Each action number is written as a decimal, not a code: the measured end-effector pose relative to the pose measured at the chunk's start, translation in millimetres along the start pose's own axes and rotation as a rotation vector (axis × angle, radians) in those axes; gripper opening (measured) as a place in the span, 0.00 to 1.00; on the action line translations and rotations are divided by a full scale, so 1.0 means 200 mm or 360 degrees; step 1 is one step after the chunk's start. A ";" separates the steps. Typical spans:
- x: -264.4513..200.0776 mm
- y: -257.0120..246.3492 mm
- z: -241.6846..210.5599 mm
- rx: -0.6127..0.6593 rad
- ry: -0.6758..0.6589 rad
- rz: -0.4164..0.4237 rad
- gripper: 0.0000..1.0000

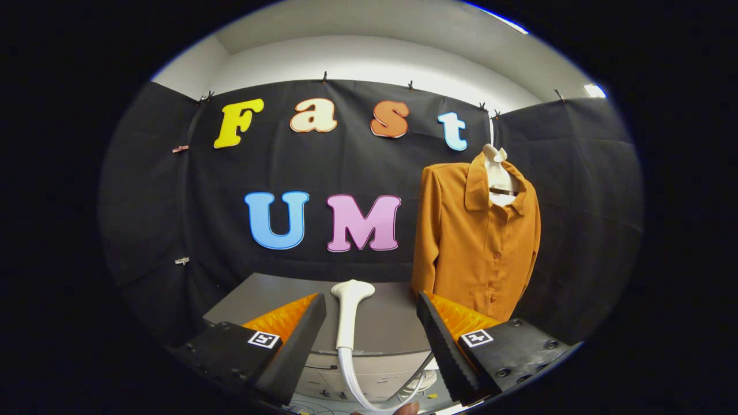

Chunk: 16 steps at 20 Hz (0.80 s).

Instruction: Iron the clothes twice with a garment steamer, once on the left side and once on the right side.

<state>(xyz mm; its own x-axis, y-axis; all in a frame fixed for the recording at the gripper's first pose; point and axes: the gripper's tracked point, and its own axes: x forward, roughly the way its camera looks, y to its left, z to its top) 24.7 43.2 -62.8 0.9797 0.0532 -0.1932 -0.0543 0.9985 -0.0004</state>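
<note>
Step in hand, as I judge it: pick-up of the steamer, no ironing begun. The gripper (372, 323) has its fingers spread wide, nothing pinched. The steamer head (349, 305) stands upright in the gap between them, closer to the left finger but w/ clear space on both sides, so not gripped. It seems to sit at or in front of the near edge of a grey table (386, 328); can't tell which. Its hose (357, 386) curves down & to the right from the handle base.

The shirt (475, 248), buttoned front facing the camera, hangs on a pale hanger form (499, 173) beyond the right finger, well apart from the steamer, in front of the black booth wall (173, 219).

Next move, prob.: centre the handle btw the fingers, close on its narrow shaft below the flared head, lift, then carry right to the shirt. Needs slack in the hose so it doesn't drag or snag.

Hard to tell: what the steamer base stands on, since the fingers cover that area. Hose end & lower table front are cut off; some drawer-like panels & bits of wiring show there, blurry. A fingertip-like shape sits by the hose at the very bottom, not sure. Shirt hem is hidden behind the right finger.
</note>
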 end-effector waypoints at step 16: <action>0.60 0.25 -0.73 0.0001 0.0793 0.0041 0.98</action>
<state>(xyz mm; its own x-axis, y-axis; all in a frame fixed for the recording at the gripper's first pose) 111.7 97.3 -229.9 0.7669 0.0662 -0.6383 -0.0768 0.9970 0.0112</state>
